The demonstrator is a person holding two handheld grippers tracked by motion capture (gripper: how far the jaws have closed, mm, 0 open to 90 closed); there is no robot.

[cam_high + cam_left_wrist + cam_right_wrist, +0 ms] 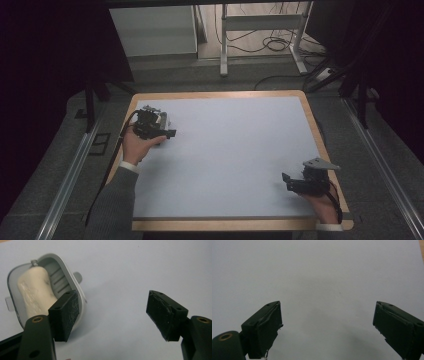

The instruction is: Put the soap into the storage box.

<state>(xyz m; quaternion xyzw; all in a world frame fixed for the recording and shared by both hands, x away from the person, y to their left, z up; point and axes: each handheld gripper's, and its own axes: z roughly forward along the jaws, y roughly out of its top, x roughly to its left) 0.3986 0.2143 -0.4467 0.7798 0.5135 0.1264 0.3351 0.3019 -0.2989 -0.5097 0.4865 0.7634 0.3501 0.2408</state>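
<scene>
Two grippers over a pale counter (225, 150)
Left gripper (112, 315) wide, beside a soap dish (75, 281) holding soap (35, 292); right gripper (327, 325) wide

I see a pale blue-grey table (230, 155) top with a light wood border. Both my grippers are black: left gripper (112, 315) has brass-coloured rivets and whitish scuffs on its pads, right gripper (327, 327) too, with a grey plate on top in the high view. Soap dish (72, 282) is light grey, ribbed inside. Soap bar (35, 290) is cream-white with faint dark streaks. Sleeve (112, 205) is grey, white cuff.
</scene>
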